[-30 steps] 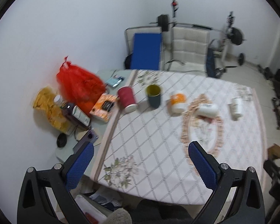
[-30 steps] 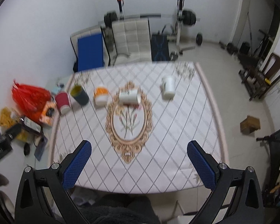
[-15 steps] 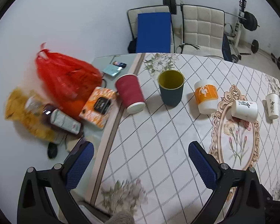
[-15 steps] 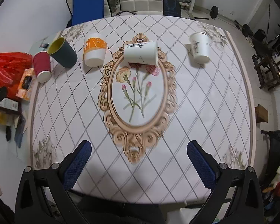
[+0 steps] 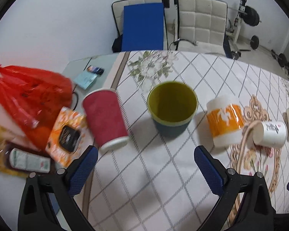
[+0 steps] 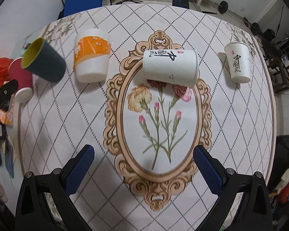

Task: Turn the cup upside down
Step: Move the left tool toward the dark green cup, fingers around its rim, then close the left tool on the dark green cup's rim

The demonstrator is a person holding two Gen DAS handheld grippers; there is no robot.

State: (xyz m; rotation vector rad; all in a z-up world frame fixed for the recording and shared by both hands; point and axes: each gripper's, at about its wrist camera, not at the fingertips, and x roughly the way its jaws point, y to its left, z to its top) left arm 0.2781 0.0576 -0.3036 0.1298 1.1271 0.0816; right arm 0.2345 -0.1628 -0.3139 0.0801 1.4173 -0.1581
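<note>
Several cups stand in a row on the patterned tablecloth (image 5: 144, 173). A dark cup with a yellow-green inside (image 5: 172, 108) stands upright, mouth up; it also shows in the right wrist view (image 6: 44, 61). A red cup (image 5: 105, 118) and an orange-and-white cup (image 5: 224, 120) stand mouth down. A white cup with black writing (image 6: 170, 67) lies on its side. Another white cup (image 6: 238, 61) stands at the right. My left gripper (image 5: 144, 165) is open and empty, short of the dark cup. My right gripper (image 6: 143, 163) is open and empty, short of the lying cup.
A red plastic bag (image 5: 27, 98), an orange packet (image 5: 67, 134) and a bottle (image 5: 27, 159) lie on a side table at the left. Chairs (image 5: 200, 23) and gym weights stand beyond the table's far edge.
Both grippers have moved down and forward toward the table; the cups look much larger. The left one now faces the dark cup. No cup has moved.
</note>
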